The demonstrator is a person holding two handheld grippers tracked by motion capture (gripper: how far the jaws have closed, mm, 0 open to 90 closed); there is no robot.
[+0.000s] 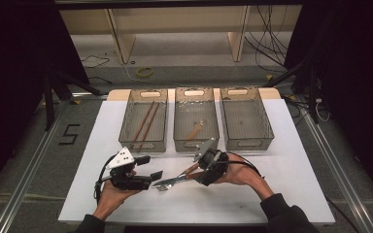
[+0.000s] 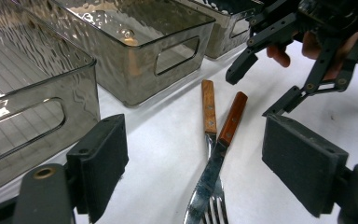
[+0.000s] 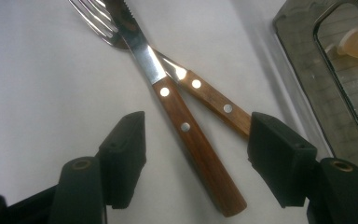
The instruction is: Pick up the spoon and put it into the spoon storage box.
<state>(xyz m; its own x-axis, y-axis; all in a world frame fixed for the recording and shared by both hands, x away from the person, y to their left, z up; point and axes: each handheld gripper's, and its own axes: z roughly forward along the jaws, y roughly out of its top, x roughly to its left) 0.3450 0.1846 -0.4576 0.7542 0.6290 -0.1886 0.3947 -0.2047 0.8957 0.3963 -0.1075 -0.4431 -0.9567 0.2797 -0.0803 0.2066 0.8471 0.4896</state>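
A wood-handled knife (image 3: pixel 182 121) lies crossed over a matching fork (image 3: pixel 205 95).

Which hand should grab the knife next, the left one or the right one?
Probably the right. The right gripper is open with the knife handle already between its jaws, lying across the fork. The left gripper faces the metal ends, farther from the handles.

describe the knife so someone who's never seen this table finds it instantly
On the white table, look in front of the middle bin, between the left tool and the right tool. Two wooden-handled utensils lie crossed there. The knife lies on top of the fork; it has a flat serrated blade where the fork has tines.
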